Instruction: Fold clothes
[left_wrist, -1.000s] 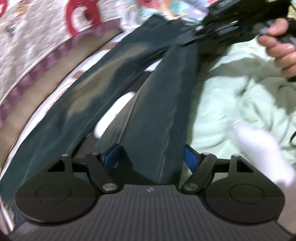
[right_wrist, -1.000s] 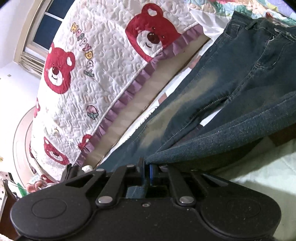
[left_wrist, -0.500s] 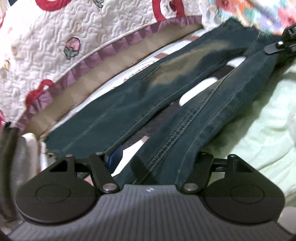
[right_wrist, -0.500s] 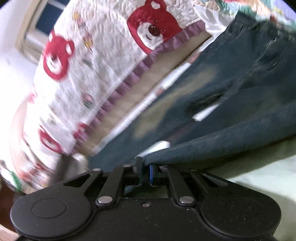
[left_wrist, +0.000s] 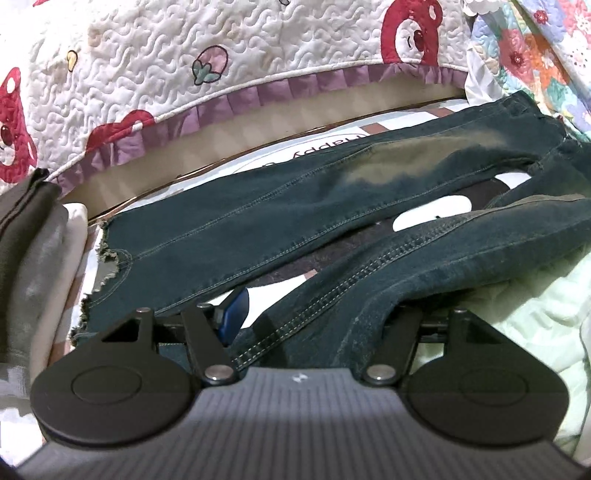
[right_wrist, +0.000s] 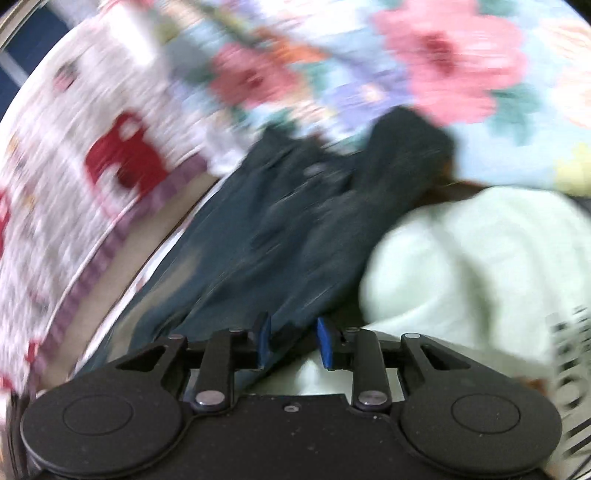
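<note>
Dark blue jeans (left_wrist: 280, 206) lie on the bed, one leg stretched flat to a frayed hem at the left. The other leg (left_wrist: 406, 266) runs toward me and drapes over my left gripper (left_wrist: 314, 314), whose fingers stand wide apart; only the left blue pad (left_wrist: 234, 312) shows, the right is hidden under denim. In the blurred right wrist view the jeans (right_wrist: 280, 236) stretch away from my right gripper (right_wrist: 293, 341), whose blue pads (right_wrist: 325, 343) are apart with denim edge between them.
A white quilt with red bears (left_wrist: 184, 62) hangs behind the bed. A floral quilt (left_wrist: 535, 55) is at the back right. A pale green garment (left_wrist: 535, 314) lies right of the jeans, also seen in the right wrist view (right_wrist: 480, 266). Folded grey and dark clothes (left_wrist: 29, 236) are stacked at left.
My right gripper has opened, releasing the jeans leg, and swung fast toward the waistband. My left gripper moved down the near leg toward its hem.
</note>
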